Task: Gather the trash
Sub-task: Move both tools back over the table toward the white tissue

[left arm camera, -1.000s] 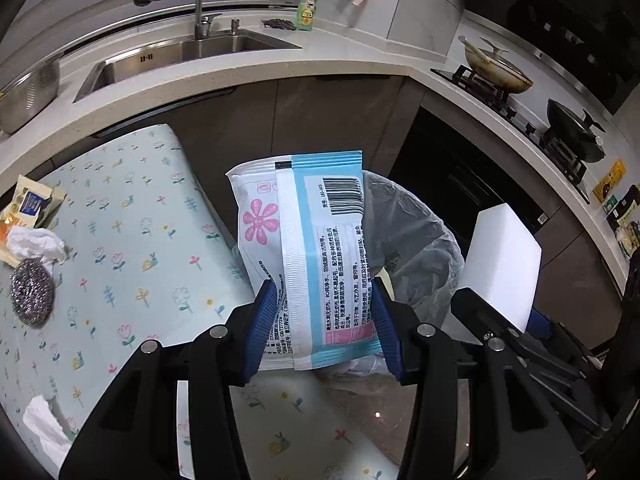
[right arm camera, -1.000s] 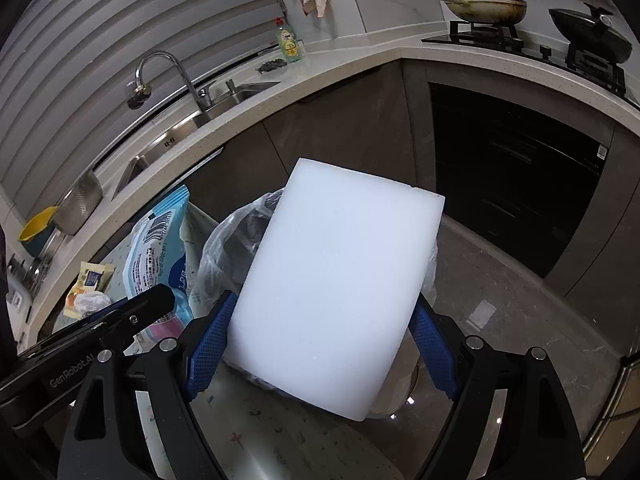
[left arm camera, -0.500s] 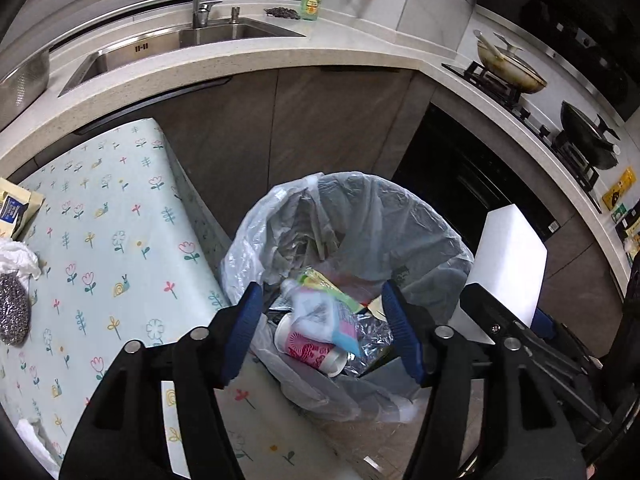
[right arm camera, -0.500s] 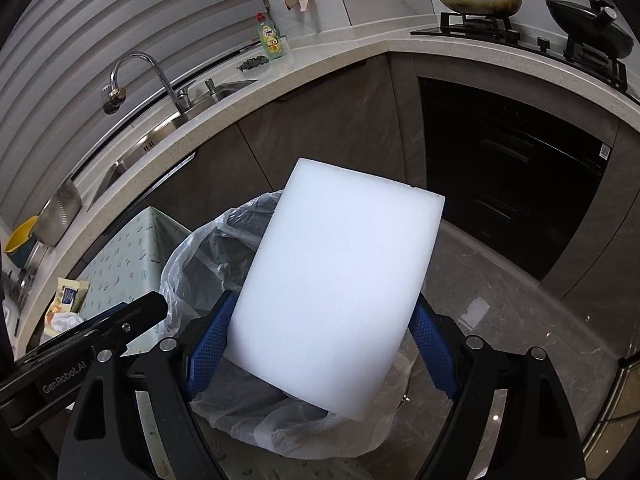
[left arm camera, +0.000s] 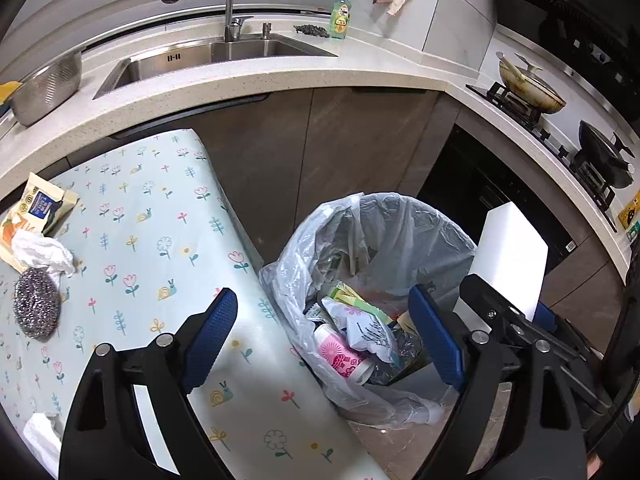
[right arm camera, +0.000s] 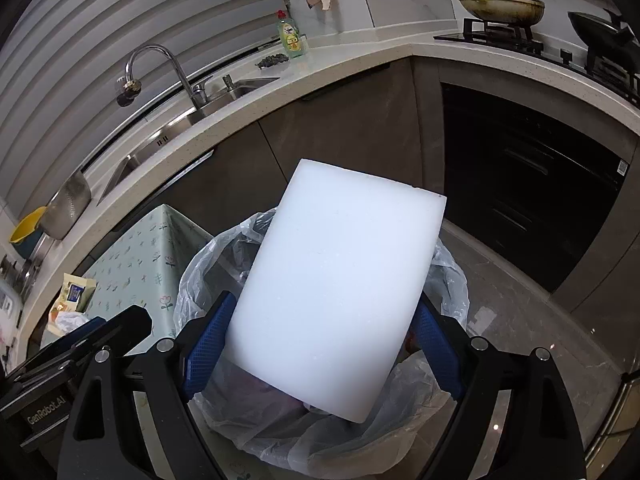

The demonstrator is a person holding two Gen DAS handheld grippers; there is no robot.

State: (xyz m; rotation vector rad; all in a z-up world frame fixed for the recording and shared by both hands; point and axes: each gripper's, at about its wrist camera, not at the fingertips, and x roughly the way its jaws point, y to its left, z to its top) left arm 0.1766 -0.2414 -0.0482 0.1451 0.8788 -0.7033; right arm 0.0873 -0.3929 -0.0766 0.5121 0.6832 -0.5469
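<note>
- Our right gripper point(right arm camera: 320, 344) is clamped on a white foam block point(right arm camera: 336, 292), holding it tilted just above the mouth of the bag-lined trash bin point(right arm camera: 452, 280); from the left wrist view the block point(left arm camera: 508, 256) sits at the bin's far right rim.
- Our left gripper point(left arm camera: 324, 336) has its blue pads spread wide with nothing between them, hovering over the edge of the floral tablecloth point(left arm camera: 160, 240) and the bin's near rim point(left arm camera: 288, 280).
- The risk we see: the block looks broad against the bin opening, so letting go while it sits off-centre could make it catch on the rim, drag the loose liner inward, or tip out onto the floor.
- The bin already looks fairly full of wrappers point(left arm camera: 360, 328), so the block may perch on top rather than sink.
- Left on the table: a steel scourer point(left arm camera: 36, 308), a crumpled white tissue point(left arm camera: 44, 252) and a yellow snack packet point(left arm camera: 40, 204), all well apart from the bin.
- Against a second ago, the blue-and-white wipes pack is gone from our left pads and now lies among the bin's contents; the left gripper has opened and drawn back toward the table, while the right has brought the block closer over the bin.
</note>
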